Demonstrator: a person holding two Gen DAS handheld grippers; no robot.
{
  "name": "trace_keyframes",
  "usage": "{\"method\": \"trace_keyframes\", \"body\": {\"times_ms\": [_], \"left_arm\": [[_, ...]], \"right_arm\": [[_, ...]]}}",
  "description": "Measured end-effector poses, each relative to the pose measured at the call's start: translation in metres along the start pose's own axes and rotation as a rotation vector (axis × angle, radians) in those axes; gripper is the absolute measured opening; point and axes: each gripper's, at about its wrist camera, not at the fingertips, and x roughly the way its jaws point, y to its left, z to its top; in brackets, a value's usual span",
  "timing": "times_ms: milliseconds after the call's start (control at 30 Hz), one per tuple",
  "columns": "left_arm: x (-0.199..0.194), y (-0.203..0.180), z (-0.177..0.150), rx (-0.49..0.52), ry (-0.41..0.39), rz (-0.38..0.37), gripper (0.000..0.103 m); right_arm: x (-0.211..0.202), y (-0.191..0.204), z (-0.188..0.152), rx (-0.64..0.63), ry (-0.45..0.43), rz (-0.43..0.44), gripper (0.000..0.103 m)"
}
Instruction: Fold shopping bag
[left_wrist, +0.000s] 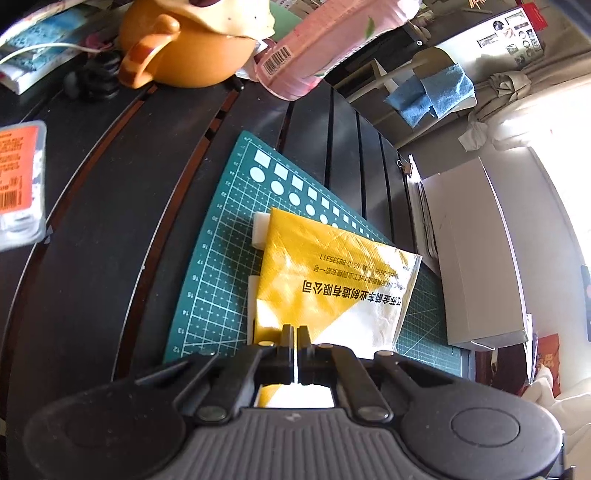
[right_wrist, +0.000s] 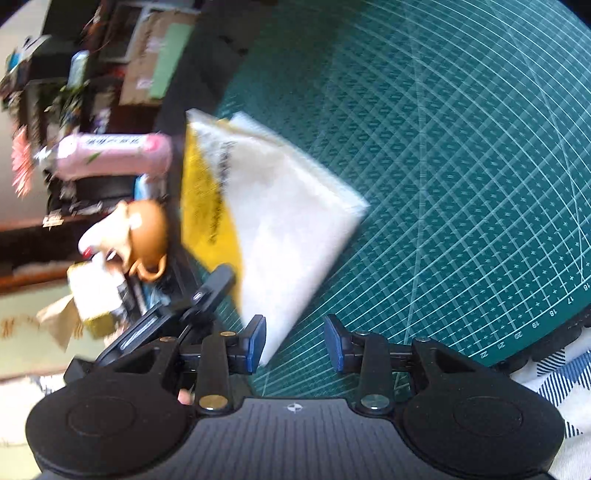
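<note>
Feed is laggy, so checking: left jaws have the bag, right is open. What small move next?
Probably close the right gripper on the bag's near white corner: its jaws stand open around that edge, while the left gripper already pinches the bag over the cutting mat.

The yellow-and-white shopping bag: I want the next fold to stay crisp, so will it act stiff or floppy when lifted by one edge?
Probably floppy: the shopping bag looks like thin, creased film. Likely light, since the left tongs hold it by one edge. Its glossy surface may slide on the cutting mat.
</note>
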Motion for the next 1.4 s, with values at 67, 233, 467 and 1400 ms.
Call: {"method": "trace_keyframes", "body": {"times_ms": [67,233,467,1400], "left_arm": [[0.000,0.000,0.000,-0.006,0.001,-0.002,0.001],[0.001,0.004,0.000,-0.035,0.021,-0.018,0.001],[0.005,-0.004,-0.006,-0.016,0.071,-0.023,0.001],[0.017,-0.032,-0.027,0.116,0.193,-0.031,0.002]], "right_arm": [[0.004,0.000,0.000,0.015,-0.010,0.009,0.035],[0.014,0.005,0.000,-0.008,-0.038,0.045,0.034],[0.017,0.019,0.012,-0.130,-0.190,0.060,0.016],[-0.024,0.086,0.034,-1.009,-0.045,-0.357,0.015]]}}
